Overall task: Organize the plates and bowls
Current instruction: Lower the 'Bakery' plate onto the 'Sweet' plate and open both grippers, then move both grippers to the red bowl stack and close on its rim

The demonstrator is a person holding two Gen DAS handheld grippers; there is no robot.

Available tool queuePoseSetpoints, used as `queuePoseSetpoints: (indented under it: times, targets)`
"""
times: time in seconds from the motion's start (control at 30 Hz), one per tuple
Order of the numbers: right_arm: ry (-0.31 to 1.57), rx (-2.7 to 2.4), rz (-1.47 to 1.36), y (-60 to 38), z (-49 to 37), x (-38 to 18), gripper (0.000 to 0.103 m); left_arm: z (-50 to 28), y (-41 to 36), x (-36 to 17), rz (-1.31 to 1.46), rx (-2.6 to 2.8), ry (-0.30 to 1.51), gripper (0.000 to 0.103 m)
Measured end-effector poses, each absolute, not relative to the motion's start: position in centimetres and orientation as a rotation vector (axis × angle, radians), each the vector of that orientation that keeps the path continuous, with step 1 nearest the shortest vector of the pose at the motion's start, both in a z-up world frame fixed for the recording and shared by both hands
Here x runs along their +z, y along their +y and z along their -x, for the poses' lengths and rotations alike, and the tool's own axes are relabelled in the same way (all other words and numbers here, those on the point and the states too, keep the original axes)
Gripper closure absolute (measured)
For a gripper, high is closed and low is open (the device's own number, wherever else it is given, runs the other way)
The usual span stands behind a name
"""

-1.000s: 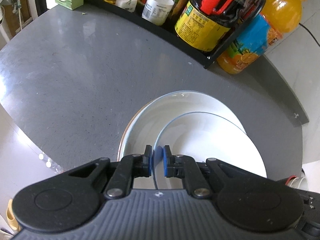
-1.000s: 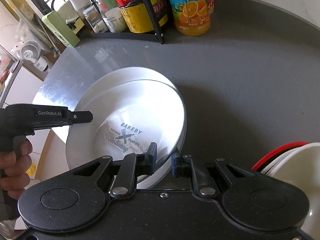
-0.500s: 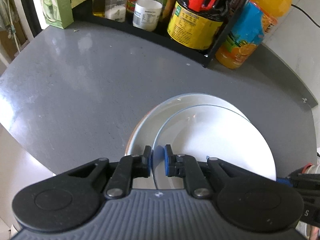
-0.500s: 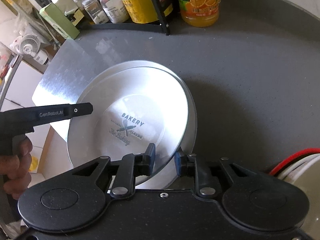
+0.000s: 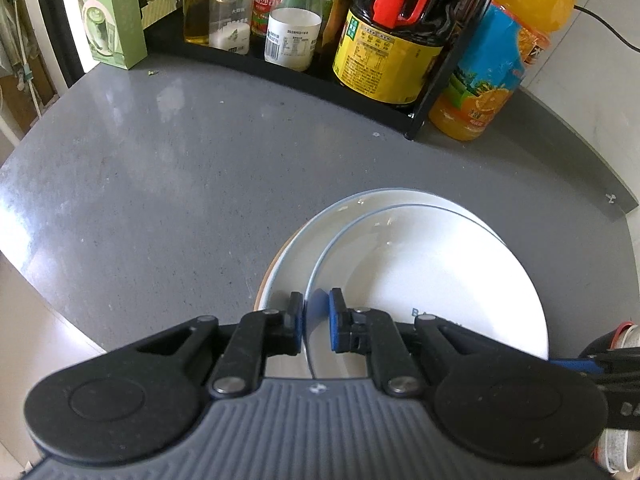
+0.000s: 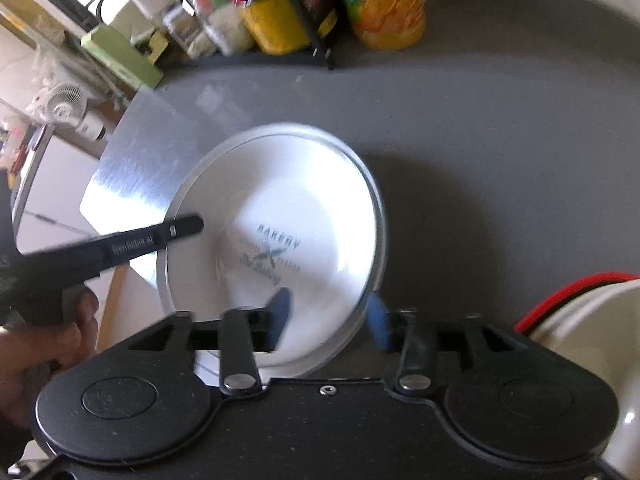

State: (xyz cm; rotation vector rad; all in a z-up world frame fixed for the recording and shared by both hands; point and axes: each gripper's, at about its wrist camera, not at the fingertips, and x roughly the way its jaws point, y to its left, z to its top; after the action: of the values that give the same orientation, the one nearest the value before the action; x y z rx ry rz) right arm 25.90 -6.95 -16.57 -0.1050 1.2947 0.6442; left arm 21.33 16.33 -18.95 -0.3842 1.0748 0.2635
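A white plate with a "BAKERY" print (image 5: pixel 420 280) (image 6: pixel 280 208) lies almost flat on a larger white plate (image 5: pixel 296 252) on the grey counter (image 5: pixel 160 184). My left gripper (image 5: pixel 314 320) is shut on the printed plate's left rim, and its black finger (image 6: pixel 176 232) shows across that rim in the right wrist view. My right gripper (image 6: pixel 328 316) straddles the plate's near right rim. Its jaws are opening, and the blue pads stand clear of the rim on both sides. A stack of white bowls, one red-rimmed (image 6: pixel 576 292), sits just to the right.
A black rack (image 5: pixel 424 116) with a dark oil jug (image 5: pixel 392 48) and several jars lines the back of the counter. An orange juice bottle (image 5: pixel 492 80) stands beside it and a green box (image 5: pixel 108 12) at the far left. The counter edge (image 5: pixel 24 264) drops off on the left.
The printed plate has sunk from a tilt to nearly flat on the larger plate. My right gripper's jaws have spread off its rim. My left gripper keeps its hold.
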Motion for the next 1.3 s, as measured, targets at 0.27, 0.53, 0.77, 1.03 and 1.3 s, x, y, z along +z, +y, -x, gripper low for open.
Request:
queuePoseSetpoints:
  times: [0.27,0.53,0.77,1.03,1.3]
  targets:
    - [1.222,0.619,0.053,-8.6,-26.6,-15.6,0.052,-21.4,15.7,-19.5,0.364,0.266,1.090,0.091]
    - [1.141,0.635,-0.063,-11.8,-28.5,-13.1,0.052,-21.7,15.3,-18.7,0.339,0.328,1.107,0.090]
    - [1.088,0.622,-0.154,-16.8,-29.7,-10.9,0.040,-21.6,14.7,-15.9,0.315,0.374,1.061,0.078]
    - [1.056,0.545,-0.210,-23.4,-29.9,-10.1,0.023,-22.5,10.7,-12.8,0.330,0.361,1.027,0.037]
    - [1.080,0.498,-0.222,-27.9,-29.5,-11.3,0.022,-23.0,4.3,-11.3,0.303,0.235,1.012,0.032]
